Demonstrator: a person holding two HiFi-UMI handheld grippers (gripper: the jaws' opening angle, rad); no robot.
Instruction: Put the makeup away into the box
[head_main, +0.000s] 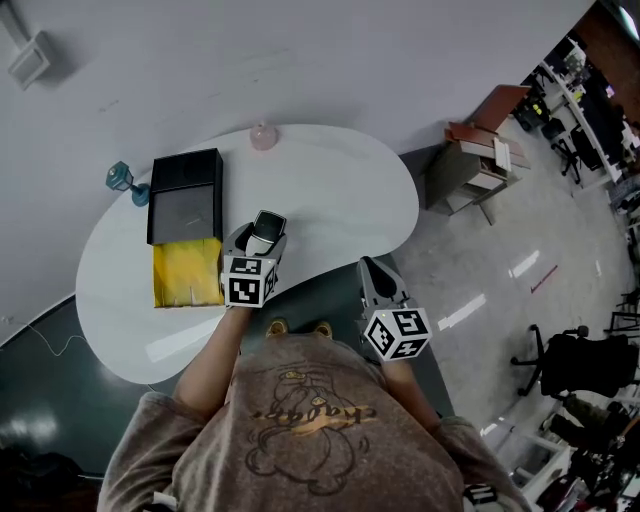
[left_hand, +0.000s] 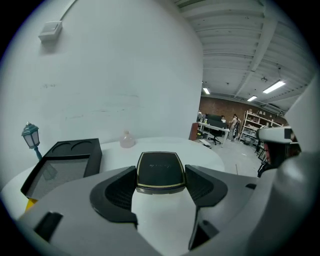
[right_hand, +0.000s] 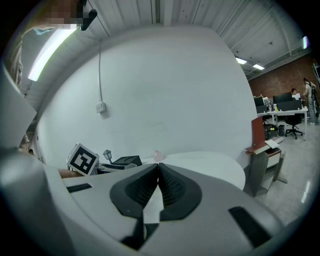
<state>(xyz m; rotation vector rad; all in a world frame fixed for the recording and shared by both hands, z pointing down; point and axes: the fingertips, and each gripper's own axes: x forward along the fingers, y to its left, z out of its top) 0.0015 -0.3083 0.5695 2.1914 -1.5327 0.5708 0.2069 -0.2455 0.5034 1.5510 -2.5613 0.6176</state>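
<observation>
Your left gripper (head_main: 265, 232) has the makeup, a flat black compact (left_hand: 160, 170) with a thin gold line round its edge. It sits crosswise between the jaws, which are clamped on its two sides, out near the tips. It hangs over the white table (head_main: 330, 190), just to the right of the black box (head_main: 185, 195), and is not in the box yet. The box lies open, with a recessed tray showing in the left gripper view and a yellow panel (head_main: 185, 272) at its near end. Your right gripper (head_main: 368, 266) hovers off the table's near edge, jaws pressed together with nothing between them. As for handling, that compact looks like a hard, glossy plastic shell. I judge it light and stiff, but slick against the pads, and probably hinged, with pressed powder or a mirror inside that would not like a drop. The grip on the side edges looks right to me, since squeezing the lid faces could pop it open or let it skate. Set it down flat rather than letting it fall. On writing, there is a faint line of lettering across the compact's lid, too small and dim to read, so I can name no brand. The cubes on both grippers carry only black and white square markers. A small pink bottle (head_main: 262, 136) and a teal lantern ornament (head_main: 122, 178) stand at the far side of the table, and neither shows a label I can make out.
</observation>
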